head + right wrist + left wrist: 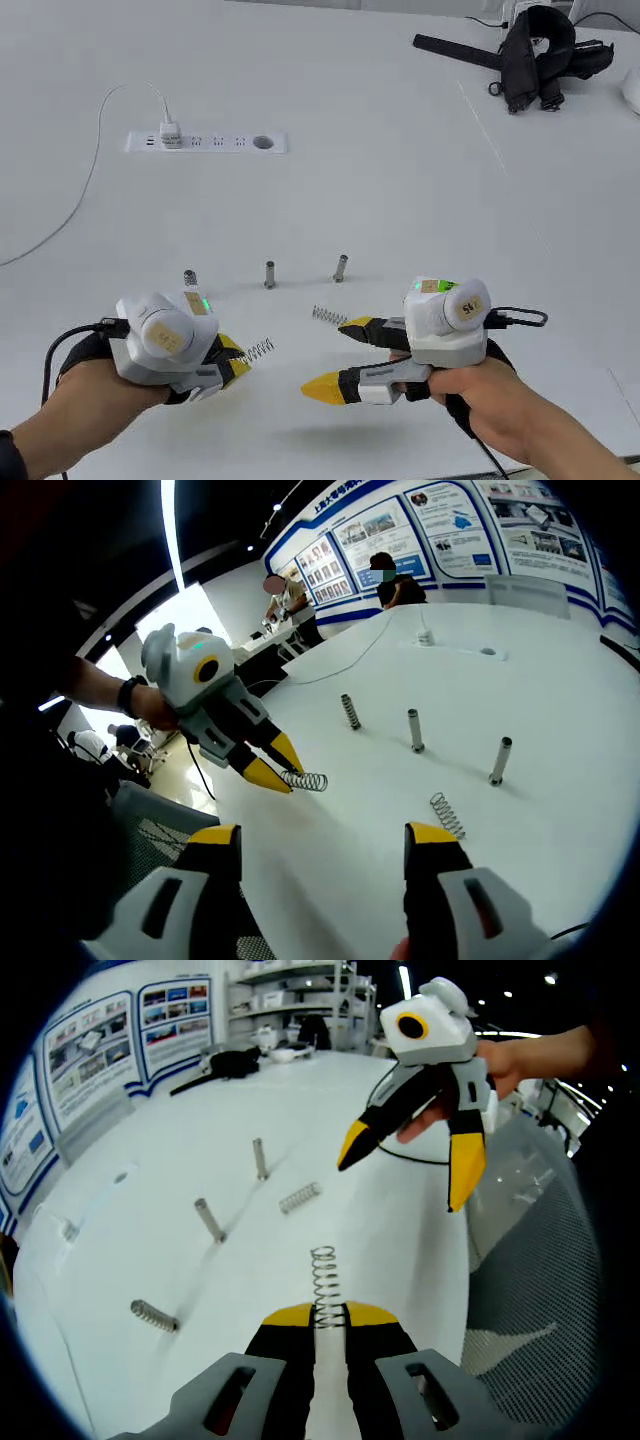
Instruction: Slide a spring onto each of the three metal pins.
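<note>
Pinching the held spring [323, 1278] by one end in my left gripper [315, 1312], tips pressed together on it, coil sticking straight out ahead. My right gripper [325, 835] is spread wide, holding nothing. Loose spring [446, 814] lies on the surface [400, 180] just beyond one of its tips. Farther ahead stand the sprung pin [190, 278], the bare middle pin [269, 274] and the bare third pin [341, 267].
</note>
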A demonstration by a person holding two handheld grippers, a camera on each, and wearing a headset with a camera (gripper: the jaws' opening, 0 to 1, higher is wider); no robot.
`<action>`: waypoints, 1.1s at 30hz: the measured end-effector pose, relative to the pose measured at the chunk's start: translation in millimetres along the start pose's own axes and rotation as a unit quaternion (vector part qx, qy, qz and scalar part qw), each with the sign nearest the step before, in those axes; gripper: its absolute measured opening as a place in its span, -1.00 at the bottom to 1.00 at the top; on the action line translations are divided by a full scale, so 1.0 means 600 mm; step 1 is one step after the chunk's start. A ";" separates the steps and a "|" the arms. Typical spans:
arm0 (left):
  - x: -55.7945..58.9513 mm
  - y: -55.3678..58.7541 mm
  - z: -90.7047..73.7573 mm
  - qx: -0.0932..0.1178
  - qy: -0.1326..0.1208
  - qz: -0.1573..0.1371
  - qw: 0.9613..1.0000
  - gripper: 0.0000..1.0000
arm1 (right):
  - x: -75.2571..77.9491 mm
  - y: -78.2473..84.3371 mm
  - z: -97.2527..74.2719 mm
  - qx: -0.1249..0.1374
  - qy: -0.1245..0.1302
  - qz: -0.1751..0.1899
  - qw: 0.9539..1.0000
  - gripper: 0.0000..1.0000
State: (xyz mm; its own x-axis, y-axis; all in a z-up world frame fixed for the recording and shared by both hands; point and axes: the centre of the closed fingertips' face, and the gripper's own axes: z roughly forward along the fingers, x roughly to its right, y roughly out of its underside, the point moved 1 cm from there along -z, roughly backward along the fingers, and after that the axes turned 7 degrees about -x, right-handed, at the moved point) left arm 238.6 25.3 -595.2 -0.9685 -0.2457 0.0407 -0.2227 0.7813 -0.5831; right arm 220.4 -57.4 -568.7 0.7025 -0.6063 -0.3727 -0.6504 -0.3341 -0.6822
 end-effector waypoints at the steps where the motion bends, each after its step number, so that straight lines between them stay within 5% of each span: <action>1: 0.001 -0.001 -0.002 0.001 -0.001 0.005 1.000 -0.81 | 0.000 -0.001 0.001 -0.001 -0.001 -0.002 1.000 0.33; 13: 0.021 -0.023 -0.018 0.015 0.006 0.019 1.000 -0.81 | -0.014 -0.012 0.011 -0.001 -0.026 -0.017 1.000 0.18; 33: 0.061 -0.079 -0.040 0.066 0.028 0.043 0.996 -0.81 | -0.047 -0.041 -0.001 0.007 -0.091 -0.042 0.995 -0.40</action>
State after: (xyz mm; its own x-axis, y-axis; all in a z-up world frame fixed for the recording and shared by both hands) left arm 211.2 -6.6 -546.5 -0.9889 -0.1457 0.0282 -0.1250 0.7147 -0.6882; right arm 216.6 -32.7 -540.9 0.7958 -0.4356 -0.4207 -0.5838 -0.3673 -0.7241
